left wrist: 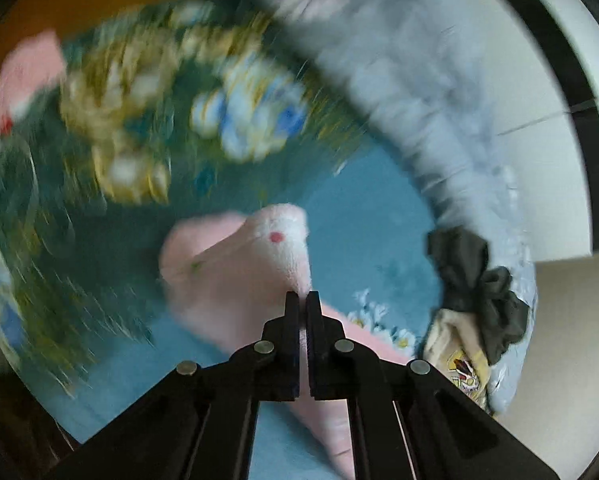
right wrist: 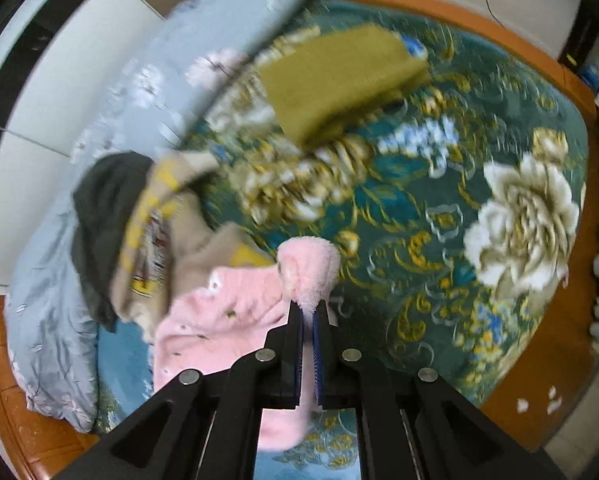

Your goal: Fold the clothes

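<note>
Left wrist: my left gripper (left wrist: 303,300) is pinched tight on the pink fleece garment (left wrist: 235,264), held above the floral bedspread (left wrist: 147,128) | Right wrist: my right gripper (right wrist: 308,309) clamps that garment's fluffy edge (right wrist: 307,268), beside the clothes pile (right wrist: 139,232).

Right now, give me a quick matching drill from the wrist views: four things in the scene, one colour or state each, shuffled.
Things:
1. fleece garment
2. folded cloth
3. bedspread
4. right gripper

Colour or state:
A. dark green with large flowers
B. shut on pink fleece
C. pink, fluffy
D. olive, lying on the bed

Pairs: 1-C, 2-D, 3-A, 4-B
</note>
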### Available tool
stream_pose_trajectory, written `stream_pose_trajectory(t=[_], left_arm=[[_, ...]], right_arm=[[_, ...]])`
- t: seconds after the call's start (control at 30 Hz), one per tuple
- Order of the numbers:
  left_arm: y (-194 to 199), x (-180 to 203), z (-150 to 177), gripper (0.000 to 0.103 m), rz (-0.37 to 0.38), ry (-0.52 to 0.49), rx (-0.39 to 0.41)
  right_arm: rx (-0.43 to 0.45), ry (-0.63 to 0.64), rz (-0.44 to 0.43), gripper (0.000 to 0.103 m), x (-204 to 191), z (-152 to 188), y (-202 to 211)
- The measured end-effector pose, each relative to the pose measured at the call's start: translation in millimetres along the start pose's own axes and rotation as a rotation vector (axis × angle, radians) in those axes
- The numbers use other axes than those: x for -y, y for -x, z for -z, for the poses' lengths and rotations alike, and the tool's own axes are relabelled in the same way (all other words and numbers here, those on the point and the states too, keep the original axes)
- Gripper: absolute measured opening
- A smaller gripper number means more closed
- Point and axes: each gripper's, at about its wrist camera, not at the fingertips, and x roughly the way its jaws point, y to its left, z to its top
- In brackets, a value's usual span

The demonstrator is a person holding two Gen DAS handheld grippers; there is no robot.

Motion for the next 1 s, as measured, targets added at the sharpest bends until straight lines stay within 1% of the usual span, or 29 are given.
stream_pose_trajectory(t=[0.07, 0.13, 0.2, 0.33, 0.43, 0.53, 0.6, 0.67, 0.77, 0.87, 0.9, 0.97, 1.0], left_arm=[[20, -19, 10, 0.002, -0.01, -0.002, 0.021], [24, -50, 28, 0.002, -0.075, 0.014, 0.016], [11, -84, 45, 0.002, -0.149, 0.05, -0.015], [-32, -148, 78, 0.002, -0.286, 0.15, -0.113], [-48, -175, 94, 0.002, -0.359, 0.206, -0.157], [-45, -185, 98, 0.002, -0.386, 0.238, -0.157], [-42, -190, 95, 0.002, -0.403, 0.246, -0.153], [-41, -195, 92, 0.002, -0.443, 0.243, -0.162], [-41, -201, 88, 0.004, -0.509, 0.254, -0.203], [-34, -195, 85, 0.004, -0.562, 0.248, -0.208], [-31, -194, 84, 0.004, -0.574, 0.253, -0.209], [-21, -187, 82, 0.011, -0.582, 0.292, -0.192], [-16, -183, 82, 0.012, -0.584, 0.313, -0.182]], right_arm=[[0.027, 0.014, 0.006, 0.005, 7, 3, 11], [0.015, 0.004, 0.029, 0.005, 21, 11, 9], [-0.004, -0.007, 0.057, 0.005, 35, 18, 3], [-0.093, -0.028, 0.139, 0.005, 59, 41, -30], [-0.136, -0.027, 0.198, 0.005, 73, 56, -45], [-0.144, -0.021, 0.228, 0.005, 81, 62, -48], [-0.132, -0.018, 0.229, 0.005, 83, 61, -43], [-0.123, -0.016, 0.228, 0.005, 85, 59, -40], [-0.132, -0.014, 0.229, 0.005, 87, 57, -43], [-0.135, 0.002, 0.214, 0.005, 86, 55, -47], [-0.135, 0.012, 0.21, 0.007, 86, 54, -48], [-0.136, 0.033, 0.202, 0.007, 86, 51, -51], [-0.124, 0.046, 0.209, 0.007, 89, 49, -51]])
